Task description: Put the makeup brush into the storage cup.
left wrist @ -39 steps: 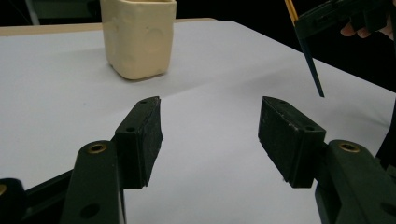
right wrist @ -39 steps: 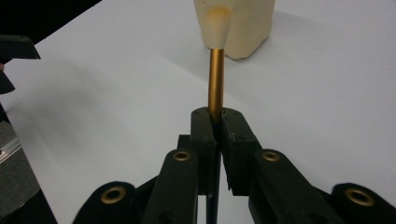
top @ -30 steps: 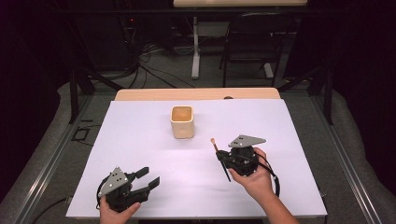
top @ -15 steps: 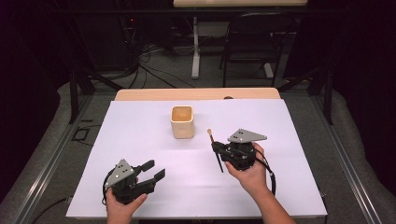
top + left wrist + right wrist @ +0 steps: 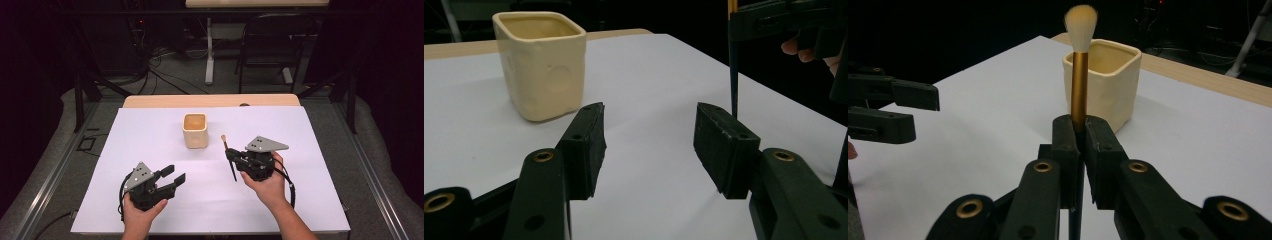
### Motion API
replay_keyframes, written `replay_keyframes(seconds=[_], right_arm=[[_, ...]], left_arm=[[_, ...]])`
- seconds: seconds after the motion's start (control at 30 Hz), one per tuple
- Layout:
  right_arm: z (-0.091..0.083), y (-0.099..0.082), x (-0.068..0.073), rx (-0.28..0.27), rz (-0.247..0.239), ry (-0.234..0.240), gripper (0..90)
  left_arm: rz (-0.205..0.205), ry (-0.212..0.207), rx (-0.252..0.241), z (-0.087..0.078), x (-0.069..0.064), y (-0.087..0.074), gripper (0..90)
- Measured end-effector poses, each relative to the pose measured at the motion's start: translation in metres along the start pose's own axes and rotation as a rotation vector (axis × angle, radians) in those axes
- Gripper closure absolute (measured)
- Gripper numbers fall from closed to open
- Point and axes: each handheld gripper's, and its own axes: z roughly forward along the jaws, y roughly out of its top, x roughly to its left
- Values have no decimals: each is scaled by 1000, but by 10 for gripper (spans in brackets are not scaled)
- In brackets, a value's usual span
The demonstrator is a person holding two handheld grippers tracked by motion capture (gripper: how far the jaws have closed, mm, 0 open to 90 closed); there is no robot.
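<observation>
— Between my right gripper's (image 5: 1077,150) jaws sits the brush (image 5: 1080,75), squeezed tight, fluffy end up. The cup (image 5: 1108,85) waits just ahead of it.

— Is it in yet?

— Not yet. My left gripper (image 5: 172,181) has been closing a little, holding nothing. Nothing blocks the way on the white table (image 5: 310,200).
</observation>
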Motion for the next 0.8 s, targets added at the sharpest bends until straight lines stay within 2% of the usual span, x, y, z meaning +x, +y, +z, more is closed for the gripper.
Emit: replay_keyframes(seconds=[0.27, 0.43, 0.6, 0.77, 0.8], right_arm=[[-9, 2, 0, -45, 15, 11, 837], [-13, 3, 0, -64, 21, 14, 837], [-18, 3, -1, -91, 30, 16, 837], [-21, 3, 1, -96, 32, 16, 837], [-21, 3, 1, -99, 32, 18, 837]], left_arm=[[8, -33, -18, 9, -14, 10, 494], [30, -48, -7, 18, -23, 17, 497], [29, -62, -7, 26, -29, 22, 501], [36, -78, -8, 34, -36, 24, 507], [35, -71, -6, 35, -38, 24, 507]])
